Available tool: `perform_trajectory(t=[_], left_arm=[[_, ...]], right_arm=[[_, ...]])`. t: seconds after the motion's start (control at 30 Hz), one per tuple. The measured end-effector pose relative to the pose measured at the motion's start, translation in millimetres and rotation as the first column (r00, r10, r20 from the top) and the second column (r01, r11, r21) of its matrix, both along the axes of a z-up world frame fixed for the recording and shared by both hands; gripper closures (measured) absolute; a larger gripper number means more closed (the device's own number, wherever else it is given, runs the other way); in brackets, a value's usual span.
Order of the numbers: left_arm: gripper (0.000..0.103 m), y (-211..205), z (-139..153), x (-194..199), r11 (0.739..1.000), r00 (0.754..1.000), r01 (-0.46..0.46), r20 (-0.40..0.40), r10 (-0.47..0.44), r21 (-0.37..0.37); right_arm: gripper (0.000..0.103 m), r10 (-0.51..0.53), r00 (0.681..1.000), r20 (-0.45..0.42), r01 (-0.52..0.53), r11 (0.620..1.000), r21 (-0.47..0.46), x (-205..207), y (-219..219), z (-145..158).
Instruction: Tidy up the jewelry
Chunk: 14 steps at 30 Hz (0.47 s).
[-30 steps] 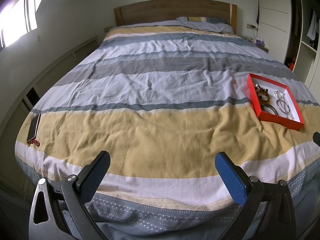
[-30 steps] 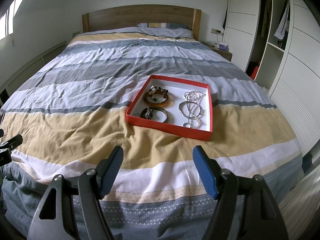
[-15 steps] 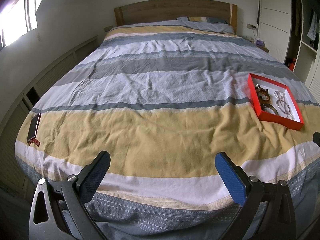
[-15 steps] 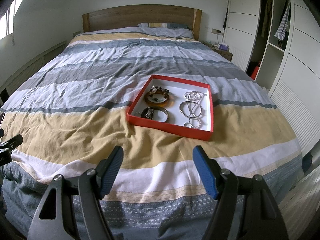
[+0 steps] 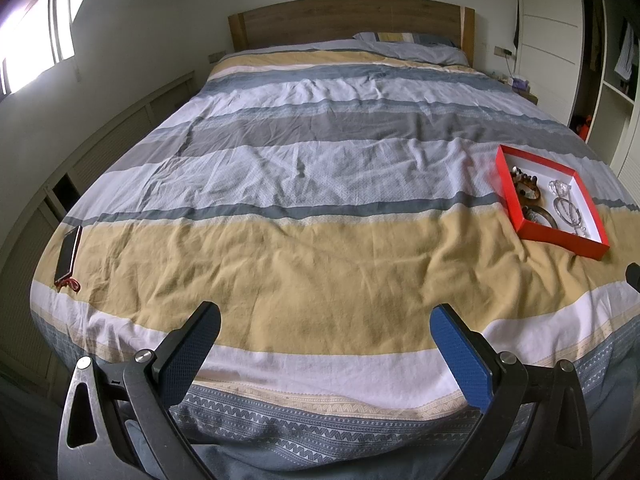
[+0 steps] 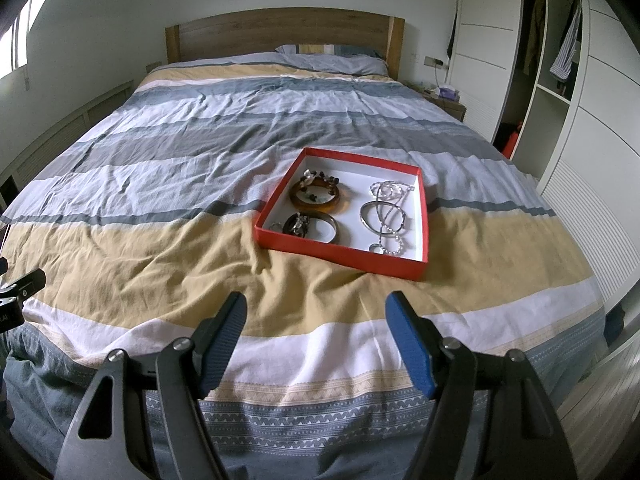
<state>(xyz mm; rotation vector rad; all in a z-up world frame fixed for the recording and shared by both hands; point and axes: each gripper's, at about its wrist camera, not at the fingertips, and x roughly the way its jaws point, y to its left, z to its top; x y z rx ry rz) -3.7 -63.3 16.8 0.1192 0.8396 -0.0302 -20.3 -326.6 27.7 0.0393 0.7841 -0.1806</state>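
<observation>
All the jewelry in view already lies inside the red box (image 6: 340, 256) on the bed (image 6: 200, 264): an amber bangle (image 6: 320, 199) at the back left, a dark bangle (image 6: 316, 230) in front of it, and silver chains (image 6: 386, 216) on the right. No piece shows on the bedspread, so this fits either a finished sort or a box awaiting arranging. The left claw (image 5: 324, 350) and right claw (image 6: 316, 342) are both spread and hold nothing, near the foot edge. The box sits right of middle, with wide bare bedspread to its left; a phone (image 5: 69, 250) lies at the far left edge.
</observation>
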Motion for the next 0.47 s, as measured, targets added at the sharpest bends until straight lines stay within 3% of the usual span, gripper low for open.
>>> perform_trajectory(t=[0.47], left_arm=[[0.001,3.1,-3.3,0.8,1.000,1.000,-0.004,-0.008,0.004,0.005]], right_arm=[[0.033,0.000,1.000,0.000,0.000,1.000,0.000,0.3,-0.1,0.7]])
